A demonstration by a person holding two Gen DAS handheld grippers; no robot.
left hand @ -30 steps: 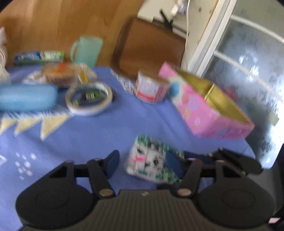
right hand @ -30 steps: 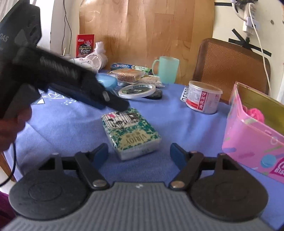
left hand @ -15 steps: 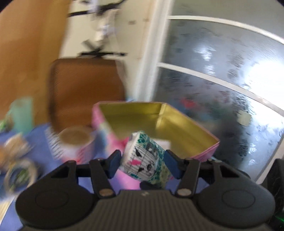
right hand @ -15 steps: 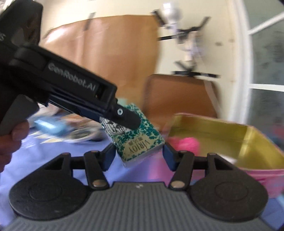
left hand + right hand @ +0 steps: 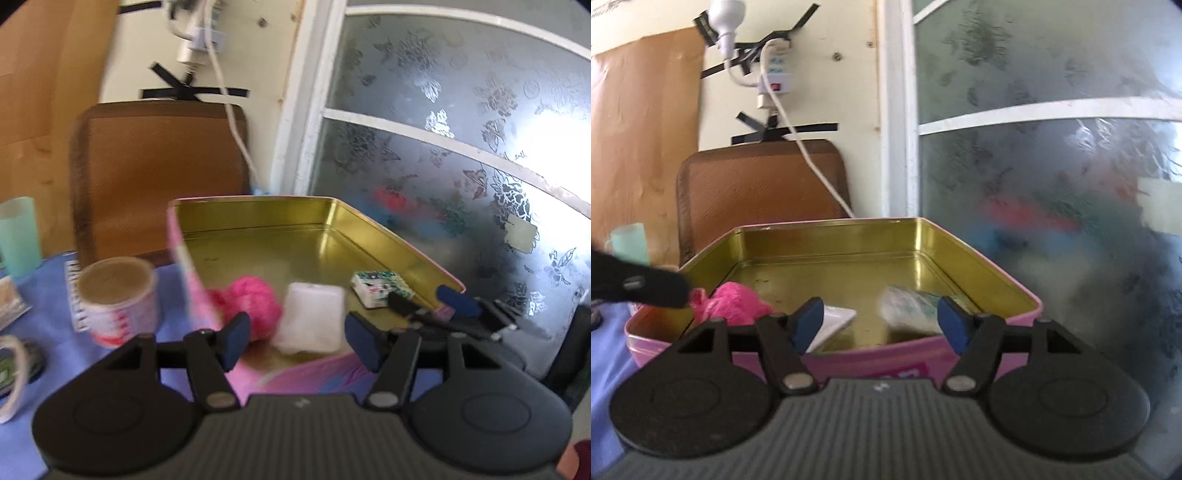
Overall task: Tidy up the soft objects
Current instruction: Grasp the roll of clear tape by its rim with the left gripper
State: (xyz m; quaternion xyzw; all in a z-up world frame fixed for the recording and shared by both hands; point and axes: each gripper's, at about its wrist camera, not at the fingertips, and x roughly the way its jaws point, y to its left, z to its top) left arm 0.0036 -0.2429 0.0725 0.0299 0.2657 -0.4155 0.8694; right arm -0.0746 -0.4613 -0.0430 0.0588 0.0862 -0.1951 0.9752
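I see my left gripper (image 5: 295,339) and right gripper (image 5: 881,325) both spread, empty. The tissue pack (image 5: 380,293) lies in the pink tin (image 5: 258,229), at one o'clock from my left gripper.

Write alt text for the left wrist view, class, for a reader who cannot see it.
An open pink tin box with a gold interior holds a pink fluffy ball, a white soft pad and a green-and-white patterned tissue pack. The left gripper hovers open and empty at its near edge, with a paper cup on the blue tablecloth beside it.
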